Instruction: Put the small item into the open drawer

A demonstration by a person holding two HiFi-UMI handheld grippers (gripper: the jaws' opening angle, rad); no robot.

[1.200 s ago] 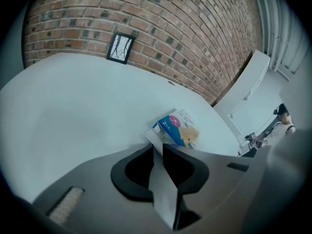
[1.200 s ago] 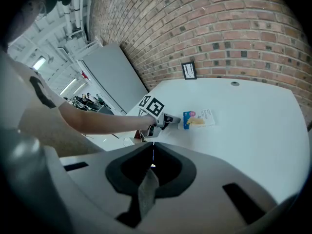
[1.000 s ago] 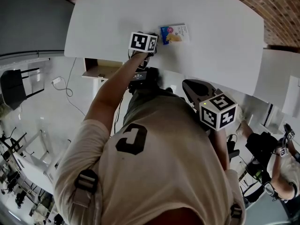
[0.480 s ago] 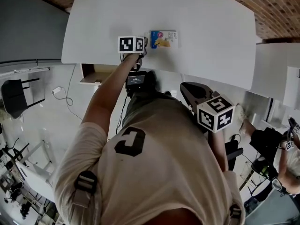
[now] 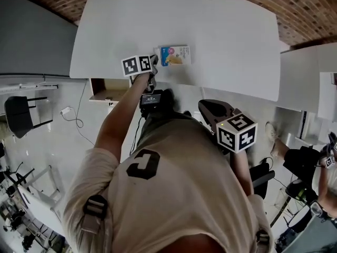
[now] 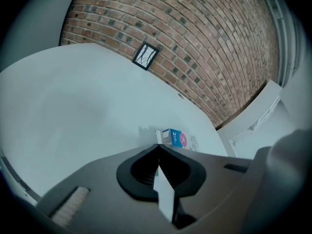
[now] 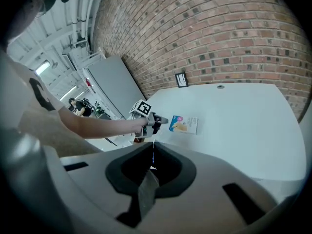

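The small item, a flat blue-and-white box (image 5: 175, 55), lies on the white table (image 5: 226, 46) near its front edge. My left gripper (image 5: 154, 62) is just left of it. In the left gripper view the jaws have just been closing and now meet (image 6: 158, 146) at the box's (image 6: 175, 137) near corner, with nothing visible between them. I cannot tell whether they touch the box. The open drawer (image 5: 108, 89) shows under the table's left front edge. My right gripper (image 7: 153, 144) is shut and empty, held back by my torso, and looks at the box (image 7: 184, 124) and the left gripper (image 7: 157, 121).
A black chair (image 5: 19, 112) and a cable (image 5: 73, 107) are on the floor at left. A dark seat (image 5: 215, 108) is below the table's front edge. A second white table (image 5: 303, 83) stands at right, with another person (image 5: 316, 167) beyond it.
The left gripper has shifted slightly toward the table's near edge and rolled, staying beside the box. The right gripper's cube has drifted a little left and down in the head view.
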